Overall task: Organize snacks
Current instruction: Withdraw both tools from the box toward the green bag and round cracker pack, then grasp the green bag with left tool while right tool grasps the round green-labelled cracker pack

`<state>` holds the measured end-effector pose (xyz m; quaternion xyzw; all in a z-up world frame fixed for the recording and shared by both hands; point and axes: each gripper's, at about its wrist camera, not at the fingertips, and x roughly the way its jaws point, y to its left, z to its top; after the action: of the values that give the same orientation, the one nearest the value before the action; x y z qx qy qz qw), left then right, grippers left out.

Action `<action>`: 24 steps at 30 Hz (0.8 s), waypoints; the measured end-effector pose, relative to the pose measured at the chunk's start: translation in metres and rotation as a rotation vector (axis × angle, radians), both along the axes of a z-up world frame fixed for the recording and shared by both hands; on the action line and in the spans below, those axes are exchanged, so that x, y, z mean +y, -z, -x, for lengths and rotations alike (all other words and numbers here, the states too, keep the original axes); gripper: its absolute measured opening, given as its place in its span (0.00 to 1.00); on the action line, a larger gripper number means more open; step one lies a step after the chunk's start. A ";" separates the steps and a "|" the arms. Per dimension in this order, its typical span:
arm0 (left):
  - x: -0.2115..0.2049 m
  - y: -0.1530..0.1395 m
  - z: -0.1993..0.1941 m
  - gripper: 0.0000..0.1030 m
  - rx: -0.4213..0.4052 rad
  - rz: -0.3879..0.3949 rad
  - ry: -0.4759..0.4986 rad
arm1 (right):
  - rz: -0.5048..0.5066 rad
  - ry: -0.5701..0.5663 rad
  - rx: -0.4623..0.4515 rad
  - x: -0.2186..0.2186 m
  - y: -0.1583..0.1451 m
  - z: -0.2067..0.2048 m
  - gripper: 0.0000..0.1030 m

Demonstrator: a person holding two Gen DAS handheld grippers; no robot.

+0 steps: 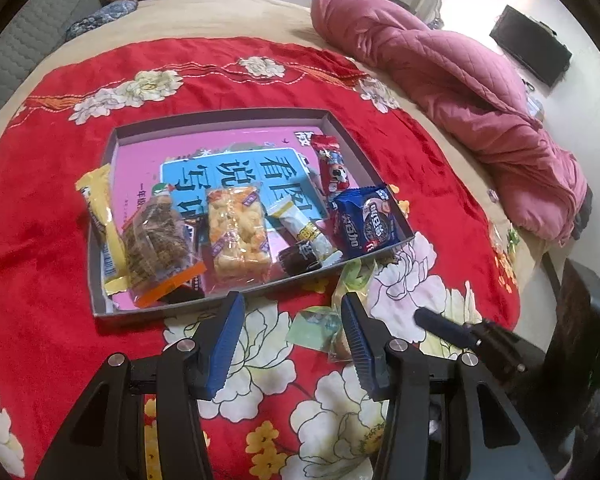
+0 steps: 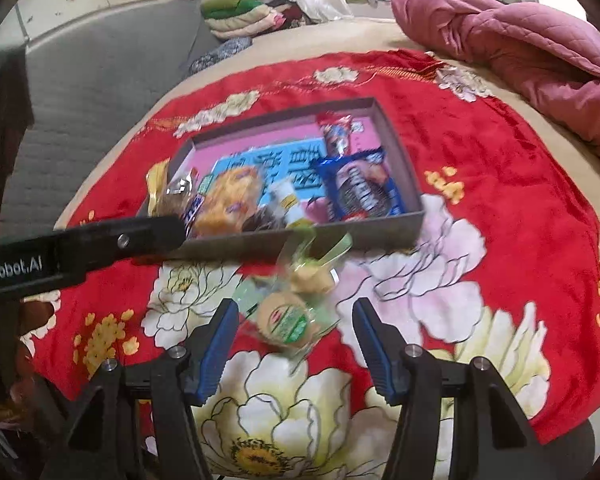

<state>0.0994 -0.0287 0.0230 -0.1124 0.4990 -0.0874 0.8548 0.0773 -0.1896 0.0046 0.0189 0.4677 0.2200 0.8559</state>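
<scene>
Looking at both wrist views, left to right. Grey bed edge far left, folded laundry [image 2: 242, 12] stacked behind it. Red floral blanket [image 1: 40, 280] covers the bed; everything sits on it.

Tray [image 1: 102, 240]: shallow grey box, pink-and-blue printed sheet inside. Snacks along its near edge, left to right: yellow pack [image 1: 100, 216] hanging over the left wall, brown snack bag [image 1: 156, 240], puffed-rice pack [image 1: 238, 232], white stick pack [image 1: 300, 224] with a dark round piece just beside it, red pack [image 1: 332, 164] further back, blue cookie pack [image 1: 370, 220] in the near right corner. An orange wrapper end and something dark lie under the brown bag; can't make out what.

Left hand-held gripper [image 1: 292, 320]: released, nothing between the pads, tips just short of the tray's near wall. In the right view only its black finger shows, crossing the tray's near left corner and hiding part of it.

Loose cake packs [image 2: 288, 312]: clear-green wrappers, outside the tray on the blanket just in front of its near wall. Motion-blurred in the right view; looks like two pieces, count not certain. In the left view the left gripper's right pad cuts them off.

Right hand-held gripper [image 2: 294, 324]: released, pads apart, cake pack lying between them, no pad pressing on it.

Right side: pink quilt [image 1: 460, 80] bunched on the bed, dark TV [image 1: 530, 56] against the wall behind it. Window and curtain at the back, washed out.
</scene>
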 end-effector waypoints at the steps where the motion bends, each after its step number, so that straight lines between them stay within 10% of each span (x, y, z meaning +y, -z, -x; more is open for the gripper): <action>1: -0.001 0.002 -0.002 0.50 0.005 -0.002 0.001 | 0.005 0.001 0.000 0.003 0.002 0.001 0.57; 14: -0.021 0.033 -0.021 0.50 0.090 0.047 0.105 | 0.039 0.017 0.071 0.026 0.032 -0.005 0.57; 24: -0.044 0.051 -0.038 0.50 0.140 0.088 0.191 | -0.022 0.053 0.089 0.009 0.030 -0.006 0.34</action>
<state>0.1375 -0.0730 -0.0284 -0.1078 0.5617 -0.1822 0.7998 0.0835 -0.1804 -0.0256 0.0503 0.5021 0.2011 0.8396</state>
